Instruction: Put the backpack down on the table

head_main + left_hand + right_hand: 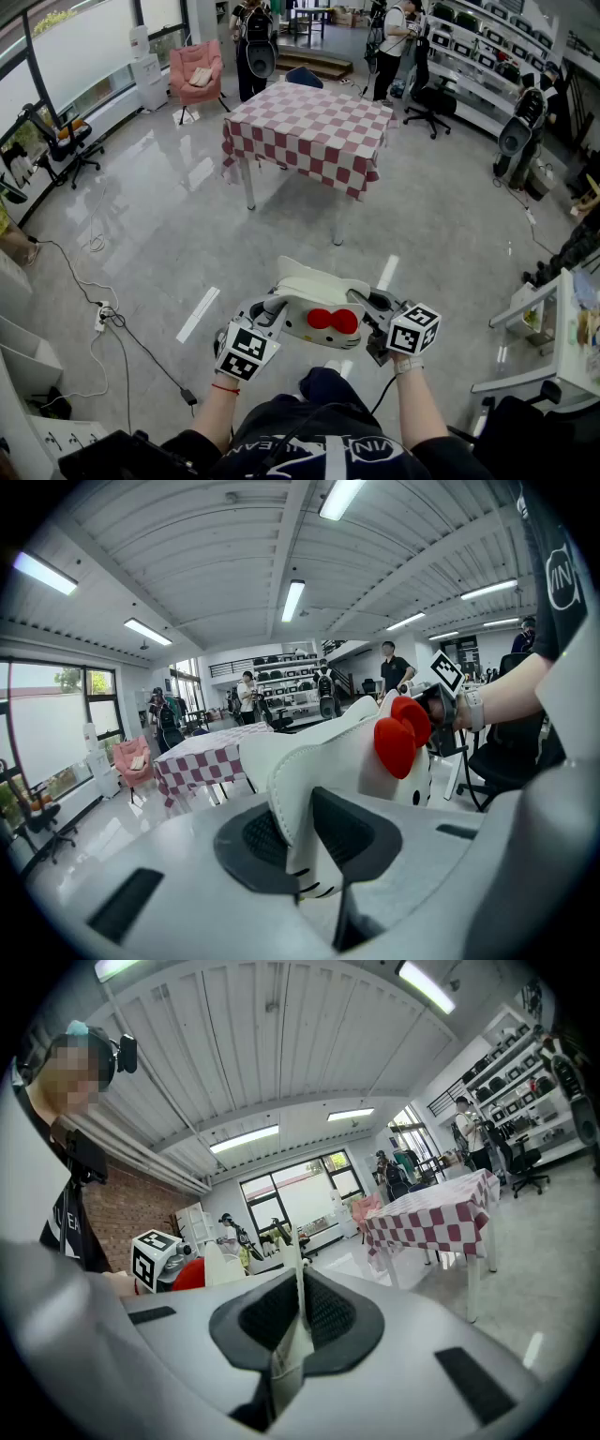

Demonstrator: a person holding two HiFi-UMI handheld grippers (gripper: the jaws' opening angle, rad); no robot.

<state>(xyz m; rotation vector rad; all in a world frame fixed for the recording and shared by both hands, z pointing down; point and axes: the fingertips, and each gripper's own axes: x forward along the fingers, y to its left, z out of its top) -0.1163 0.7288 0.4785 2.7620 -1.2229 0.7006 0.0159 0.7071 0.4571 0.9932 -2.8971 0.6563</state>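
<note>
Backpack [314, 298], white, cat-face front with red bow [333, 321]: it is hanging over the grey floor [169, 234] at the lower centre of the head view, well apart from the checkered-cloth table [314, 127] at upper centre. Left gripper [267, 314] is clamping its jaws on a thick white seamed edge of the bag [347, 752]. Right gripper [373, 309] is pinching a thin white edge [298, 1283], its jaws nearly together.
</note>
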